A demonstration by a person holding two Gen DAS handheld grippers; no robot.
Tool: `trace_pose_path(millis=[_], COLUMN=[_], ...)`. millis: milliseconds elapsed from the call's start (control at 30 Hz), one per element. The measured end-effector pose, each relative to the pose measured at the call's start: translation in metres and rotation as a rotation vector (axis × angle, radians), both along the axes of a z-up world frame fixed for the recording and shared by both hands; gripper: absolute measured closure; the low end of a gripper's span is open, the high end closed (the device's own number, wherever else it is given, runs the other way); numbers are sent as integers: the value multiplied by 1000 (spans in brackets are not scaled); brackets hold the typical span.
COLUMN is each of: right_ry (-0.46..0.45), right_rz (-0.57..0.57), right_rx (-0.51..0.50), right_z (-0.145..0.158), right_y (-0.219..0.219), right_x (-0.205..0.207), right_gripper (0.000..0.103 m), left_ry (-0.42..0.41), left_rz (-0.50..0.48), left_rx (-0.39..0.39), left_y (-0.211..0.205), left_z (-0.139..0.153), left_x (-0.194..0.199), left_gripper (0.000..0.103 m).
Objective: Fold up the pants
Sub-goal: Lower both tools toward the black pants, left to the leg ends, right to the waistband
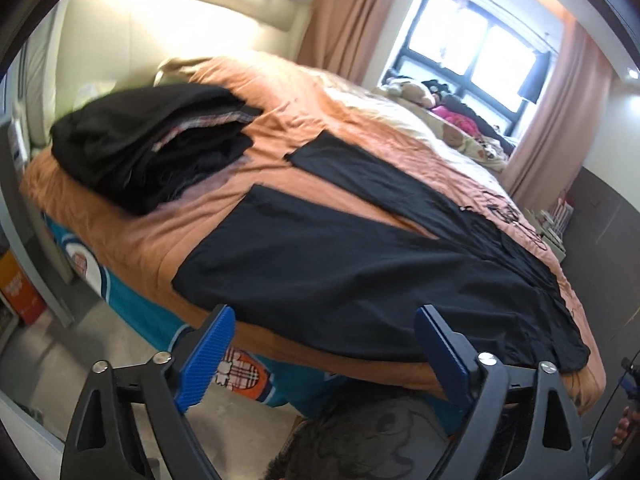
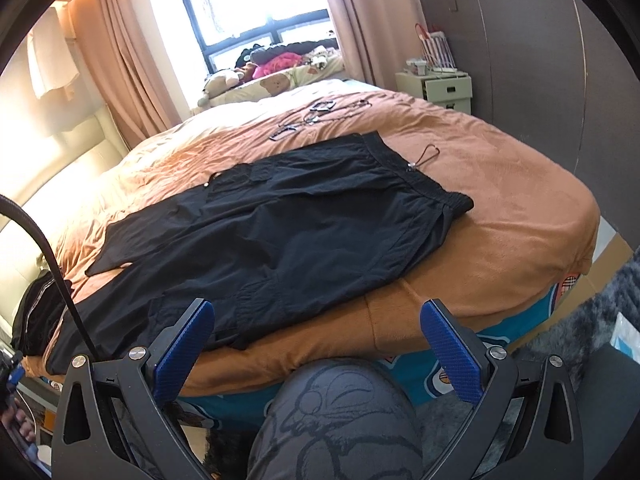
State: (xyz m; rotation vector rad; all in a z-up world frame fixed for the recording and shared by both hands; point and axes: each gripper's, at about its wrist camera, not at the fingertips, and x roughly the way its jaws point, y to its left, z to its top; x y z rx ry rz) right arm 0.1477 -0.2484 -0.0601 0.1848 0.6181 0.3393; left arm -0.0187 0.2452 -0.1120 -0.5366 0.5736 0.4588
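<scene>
Orange bedspread [image 2: 500,200] (curtained window [image 2: 256,4] behind) bears spread black pants [image 2: 280,224].

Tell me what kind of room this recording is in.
A home bedroom, most likely. A wide bed with an orange-brown cover fills the room, curtains frame a window, and a small bedside cabinet stands by the wall. Black pants lie spread on the bed.

Legible markings: none found.
The orange box [image 1: 18,292] on the floor beside the bed carries pale lettering, too blurred to read; cartoon prints on the teal bed sheet [image 1: 132,312] show no words.
</scene>
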Motion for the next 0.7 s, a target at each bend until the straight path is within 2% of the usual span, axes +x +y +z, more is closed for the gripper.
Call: trace_pose_path(millis=[300, 533, 700], right_ry=[31, 81, 128], right_rz=[-32, -42, -45], right_rx=[-14, -18, 67], right_z=[-5, -9, -6], right_y=[6, 12, 8], right_x=[12, 19, 29], right_gripper=[0, 0, 0], left_ry=[-35, -57, -78], left_rz=[-1, -32, -61], left_rx=[-104, -194, -258], left_y=[23, 33, 37], left_z=[-42, -70, -87], left_x=[0, 15, 28], left_gripper=[14, 14, 14])
